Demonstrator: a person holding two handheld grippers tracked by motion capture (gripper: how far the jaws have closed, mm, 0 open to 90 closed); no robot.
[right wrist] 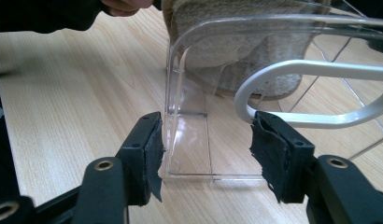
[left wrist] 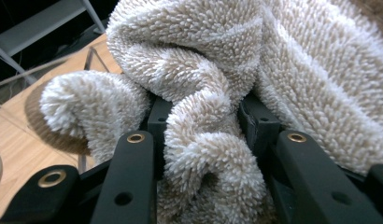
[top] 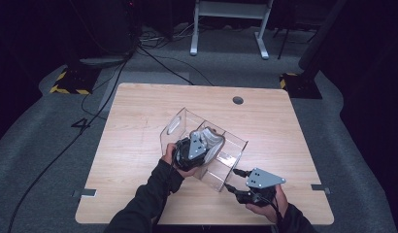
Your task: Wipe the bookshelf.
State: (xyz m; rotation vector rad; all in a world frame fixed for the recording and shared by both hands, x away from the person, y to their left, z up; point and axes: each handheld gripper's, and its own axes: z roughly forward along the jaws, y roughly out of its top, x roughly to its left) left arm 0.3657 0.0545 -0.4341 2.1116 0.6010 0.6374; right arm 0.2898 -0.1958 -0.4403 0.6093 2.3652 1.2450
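On the bench (top: 139,126), the clear divided bin (top: 226,165) holds the beige towel (left wrist: 217,93), clenched in the left claw (left wrist: 203,121). The right claw (right wrist: 206,149), seemingly unclamped, straddles the bin's corner; brace there while the towel is moved.

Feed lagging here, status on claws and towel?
Left claw shut on fluffy beige towel, over clear plastic bin. Right claw bracketing bin corner. Nothing obstructing.

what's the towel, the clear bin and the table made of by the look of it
Towel: soft looped terry, cream, matte; cotton or microfibre, can't tell.
Clear bin: rigid see-through plastic, probably acrylic, glossy with bright edge reflections and a white-rimmed handle cutout.
Table: light wood-grain top, smooth, likely laminate.
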